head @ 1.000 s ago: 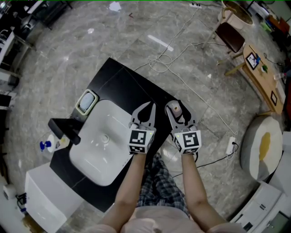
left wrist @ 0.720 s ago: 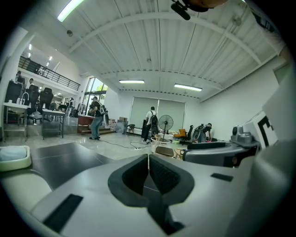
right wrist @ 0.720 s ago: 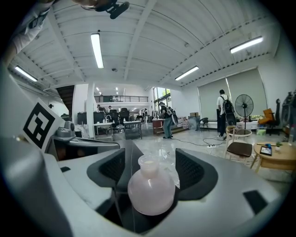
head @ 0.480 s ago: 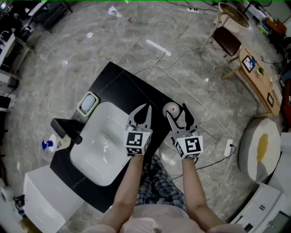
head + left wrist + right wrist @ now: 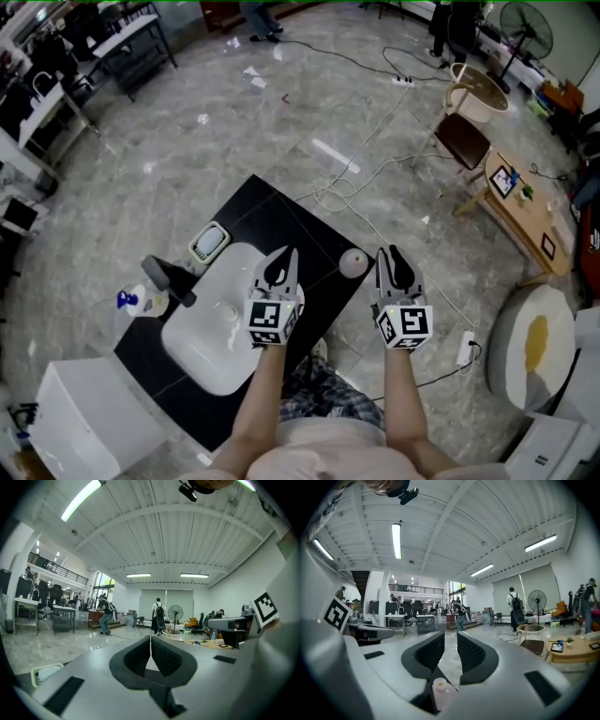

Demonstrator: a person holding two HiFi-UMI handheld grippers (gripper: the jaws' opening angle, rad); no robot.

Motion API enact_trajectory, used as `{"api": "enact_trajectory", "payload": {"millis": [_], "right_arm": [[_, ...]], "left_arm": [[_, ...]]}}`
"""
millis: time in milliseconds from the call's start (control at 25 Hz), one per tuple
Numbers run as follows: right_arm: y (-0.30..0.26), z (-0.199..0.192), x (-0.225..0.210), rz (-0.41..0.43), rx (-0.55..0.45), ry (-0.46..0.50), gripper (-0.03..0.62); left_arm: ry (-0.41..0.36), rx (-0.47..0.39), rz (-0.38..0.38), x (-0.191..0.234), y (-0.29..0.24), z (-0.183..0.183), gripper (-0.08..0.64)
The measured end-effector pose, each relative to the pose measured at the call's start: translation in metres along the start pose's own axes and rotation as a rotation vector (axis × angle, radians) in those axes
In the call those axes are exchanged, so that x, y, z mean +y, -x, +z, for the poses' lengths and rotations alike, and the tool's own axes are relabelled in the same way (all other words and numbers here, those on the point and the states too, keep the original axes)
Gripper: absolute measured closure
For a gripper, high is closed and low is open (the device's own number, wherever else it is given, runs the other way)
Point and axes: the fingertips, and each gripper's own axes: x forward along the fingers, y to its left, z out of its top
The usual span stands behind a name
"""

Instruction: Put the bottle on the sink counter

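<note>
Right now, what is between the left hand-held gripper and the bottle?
Only a bare strip of the black sink counter separates the left hand-held gripper from the bottle; the head view shows it.

Below me the black sink counter [image 5: 277, 214] carries a white basin [image 5: 208, 339], a black faucet [image 5: 169, 279], a green-rimmed tray [image 5: 209, 245], and the bottle [image 5: 353, 263] standing at its right corner.
</note>
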Motion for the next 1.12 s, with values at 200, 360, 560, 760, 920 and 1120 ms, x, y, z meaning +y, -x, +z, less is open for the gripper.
{"api": "enact_trajectory", "payload": {"millis": [200, 360, 560, 760, 920, 1120], "right_arm": [[0.018, 0.046, 0.000, -0.013, -0.053, 0.011, 0.545], [0.038, 0.081, -0.003, -0.033, -0.089, 0.020, 0.569], [0.059, 0.111, -0.007, -0.071, -0.130, 0.033, 0.575], [0.079, 0.127, -0.010, -0.099, -0.162, 0.042, 0.576], [0.086, 0.125, -0.016, -0.124, -0.162, 0.018, 0.577], [0.090, 0.126, -0.022, -0.132, -0.142, 0.051, 0.580]], "left_arm": [[-0.015, -0.055, 0.057, 0.018, 0.034, 0.049, 0.529], [-0.031, -0.096, 0.070, 0.021, 0.055, 0.088, 0.529], [-0.025, -0.125, 0.083, 0.023, 0.083, 0.113, 0.529], [-0.023, -0.158, 0.094, 0.021, 0.097, 0.130, 0.529], [-0.028, -0.158, 0.095, 0.018, 0.096, 0.133, 0.529], [-0.046, -0.147, 0.102, 0.015, 0.094, 0.135, 0.529]]}}
